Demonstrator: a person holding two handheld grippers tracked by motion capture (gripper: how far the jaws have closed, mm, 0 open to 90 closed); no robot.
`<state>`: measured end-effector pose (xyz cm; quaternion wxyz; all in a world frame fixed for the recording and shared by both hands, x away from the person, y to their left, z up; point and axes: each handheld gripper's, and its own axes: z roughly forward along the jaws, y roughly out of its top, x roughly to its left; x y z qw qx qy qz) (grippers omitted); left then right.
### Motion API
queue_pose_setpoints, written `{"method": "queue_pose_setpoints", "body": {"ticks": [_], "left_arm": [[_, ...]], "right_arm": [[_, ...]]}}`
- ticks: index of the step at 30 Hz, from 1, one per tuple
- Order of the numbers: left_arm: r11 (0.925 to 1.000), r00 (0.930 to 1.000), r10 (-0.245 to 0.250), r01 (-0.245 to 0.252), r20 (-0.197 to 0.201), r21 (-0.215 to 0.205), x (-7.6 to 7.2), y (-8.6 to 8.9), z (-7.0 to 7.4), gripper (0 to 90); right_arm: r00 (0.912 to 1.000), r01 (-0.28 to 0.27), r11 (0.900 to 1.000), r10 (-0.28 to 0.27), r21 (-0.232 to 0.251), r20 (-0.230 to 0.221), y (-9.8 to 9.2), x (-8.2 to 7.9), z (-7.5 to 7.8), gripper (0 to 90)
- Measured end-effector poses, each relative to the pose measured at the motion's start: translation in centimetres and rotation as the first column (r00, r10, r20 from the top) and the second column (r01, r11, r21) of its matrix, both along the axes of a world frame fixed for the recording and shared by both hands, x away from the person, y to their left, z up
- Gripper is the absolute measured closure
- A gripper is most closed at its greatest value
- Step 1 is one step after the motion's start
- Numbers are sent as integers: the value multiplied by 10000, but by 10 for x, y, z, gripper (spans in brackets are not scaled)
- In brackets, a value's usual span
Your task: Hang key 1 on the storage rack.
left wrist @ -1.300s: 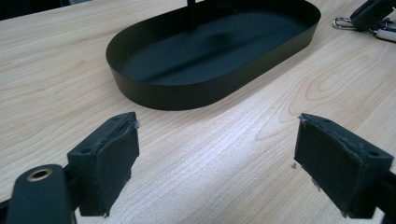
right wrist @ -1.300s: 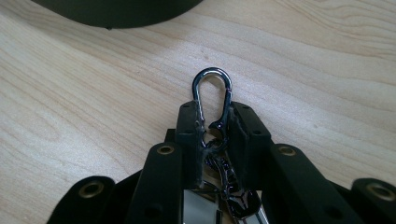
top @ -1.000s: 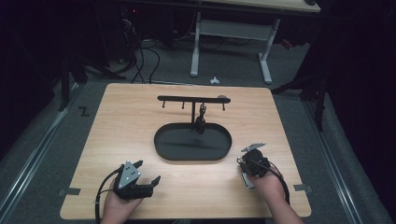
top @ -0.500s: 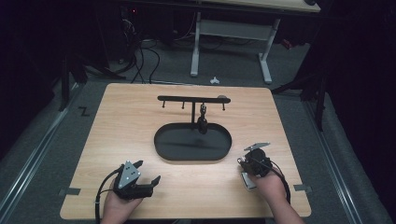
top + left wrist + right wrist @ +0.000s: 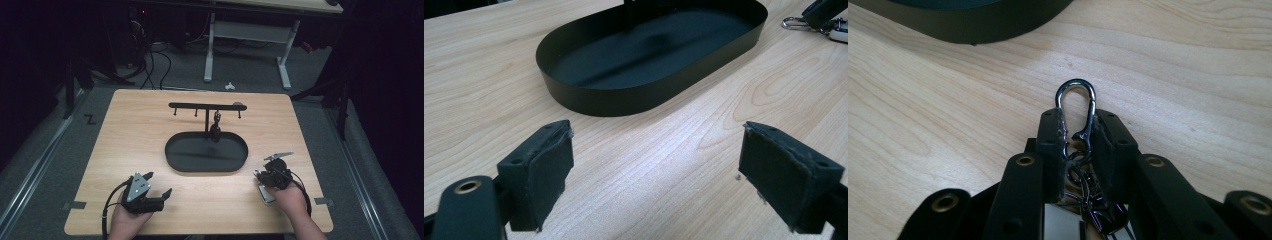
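Right claw grips a carabiner beside the tray

The right claw (image 5: pixel 1077 134) pinches the carabiner (image 5: pixel 1076 107) just right of the tray (image 5: pixel 240 159); the left claw (image 5: pixel 654 175) rests open on the tabletop (image 5: pixel 130 130). Next it likely lifts toward the rack (image 5: pixel 205 106) behind the tray, loop aimed at a hook.

**Bare wood around my grippers, tray and rack ahead**

Ahead of my left gripper (image 5: pixel 159 190) lies bare table (image 5: pixel 130 140) up to the wall of the black oval tray (image 5: pixel 624 100). My right gripper (image 5: pixel 1076 131), clamped on a carabiner clip (image 5: pixel 1075 95), has open wood ahead too; the tray sits just off to its left. Beyond the tray the hook rack (image 5: pixel 206 106) blocks the way, a keyring (image 5: pixel 216 131) hanging from it
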<state>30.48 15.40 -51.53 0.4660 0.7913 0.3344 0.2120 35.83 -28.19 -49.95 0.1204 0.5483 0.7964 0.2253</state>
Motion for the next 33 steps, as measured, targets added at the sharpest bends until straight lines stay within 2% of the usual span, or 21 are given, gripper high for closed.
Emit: {"method": "queue_pose_setpoints", "body": {"ticks": [4, 9, 12, 15, 17, 22, 23, 24, 26, 33], "left_arm": [[10000, 10000, -25, 25, -10, 10, 0, 0, 0, 146], [10000, 10000, -28, 28, -9, 5, 0, 0, 0, 146], [10000, 10000, -21, 21, -8, 8, 0, 0, 0, 146], [10000, 10000, -9, 9, 16, -22, 0, 0, 0, 146], [10000, 10000, -13, 13, 9, -25, 0, 0, 0, 146], [10000, 10000, -60, 60, 22, 4, -1, -1, 0, 146], [10000, 10000, -61, 61, 20, 1, -1, -1, 0, 146], [10000, 10000, -55, 55, 23, 3, -1, -1, 1, 146], [10000, 10000, -29, 29, -10, -29, -1, 0, 0, 147], [10000, 10000, -47, 47, -32, -7, -1, -1, 0, 147]], "right_arm": [[9998, 114, 9994, -109, 313, -185, 0, 1, 0, 716], [9992, 351, 9988, -344, 330, -208, -3, 4, 0, 709], [9980, 510, 9979, -495, 392, -391, -4, 8, -2, 680], [9979, 504, 9975, -482, 498, -438, -3, 9, -2, 674], [9992, 318, 9994, -314, 136, -264, 0, 8, -2, 717], [9989, -157, 9998, 163, 143, -440, 3, 8, -1, 752], [9988, -184, 9998, 188, 100, -454, 5, 8, -1, 780], [9987, -292, 9996, 295, 64, -426, 7, 7, 0, 855], [9983, -545, 9973, 534, -498, -226, 13, 5, 0, 859], [9971, -672, 9971, 659, -352, -378, 12, 5, 1, 860]]}}
